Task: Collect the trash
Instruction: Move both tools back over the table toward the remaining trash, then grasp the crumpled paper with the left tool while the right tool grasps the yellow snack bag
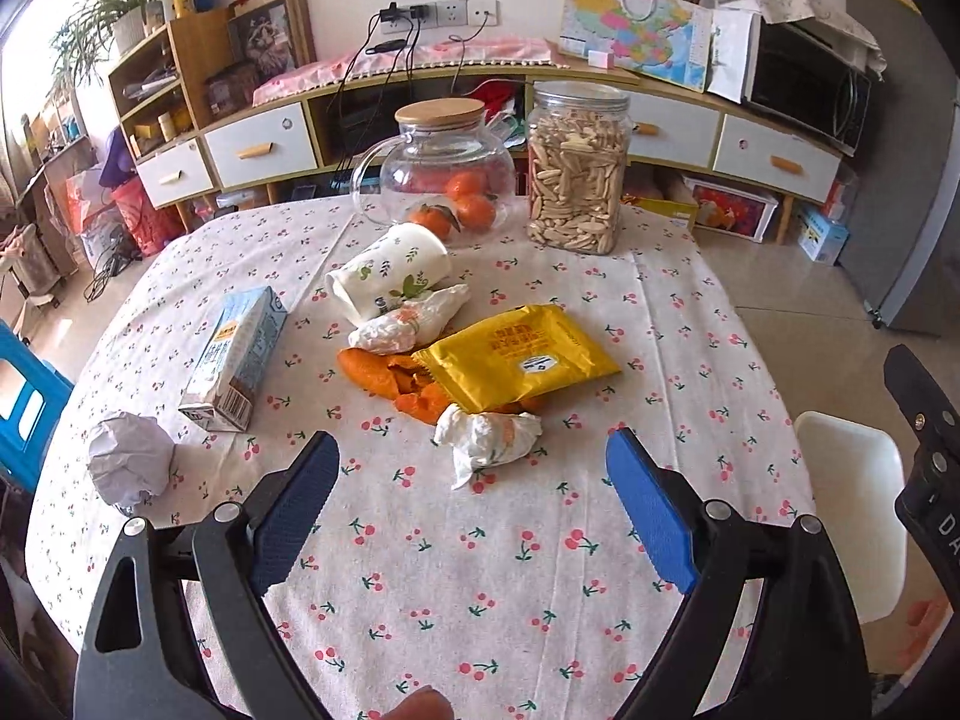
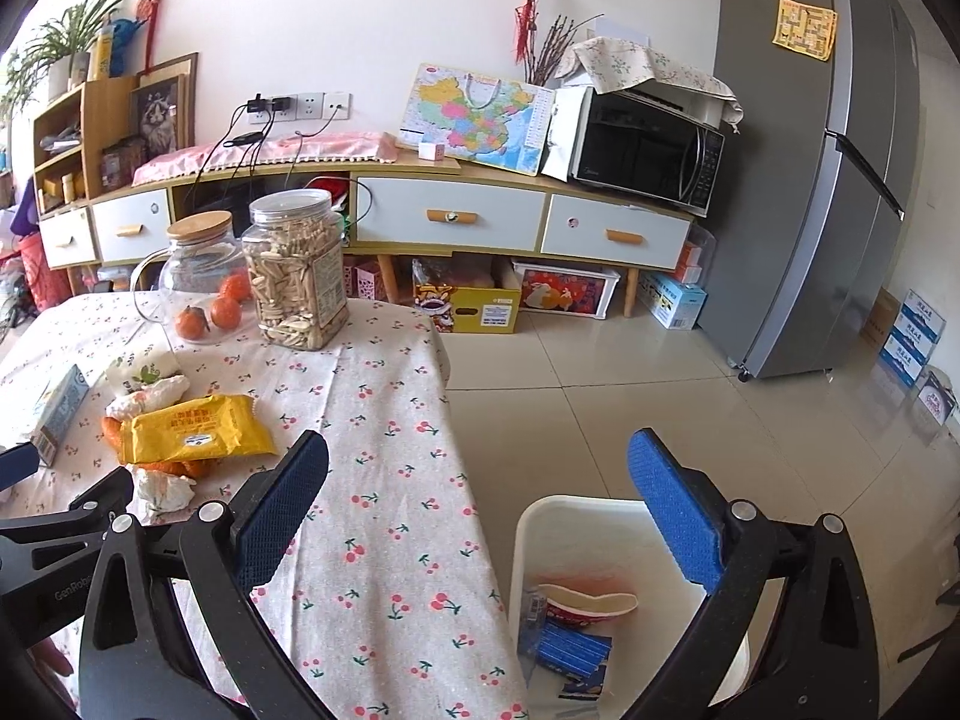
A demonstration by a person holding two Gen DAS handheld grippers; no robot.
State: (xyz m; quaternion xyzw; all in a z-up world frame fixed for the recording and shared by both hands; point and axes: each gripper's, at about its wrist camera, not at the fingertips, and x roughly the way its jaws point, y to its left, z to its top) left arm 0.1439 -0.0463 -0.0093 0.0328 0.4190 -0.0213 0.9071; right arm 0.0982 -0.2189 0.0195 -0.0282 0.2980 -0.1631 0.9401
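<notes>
Legible text: "GenRobo…", cut off, printed on the black arm of the left tool (image 2: 36, 483); other labels too small to read.

A bright room with a white wall (image 2: 372, 30) and pale tiled floor (image 2: 630, 378). A long wooden sideboard (image 2: 450, 216) with white drawers holds a black microwave (image 2: 645, 150). A grey refrigerator (image 2: 828, 180) stands right; a wooden shelf unit (image 1: 162, 72) left.

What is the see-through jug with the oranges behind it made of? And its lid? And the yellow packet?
The jug looks like clear, shiny glass: you see the oranges through it, and it has a glass handle. Its lid looks like pale matte wood, maybe bamboo. The yellow packet seems to be glossy plastic film, judging by its shine and creases.
</notes>
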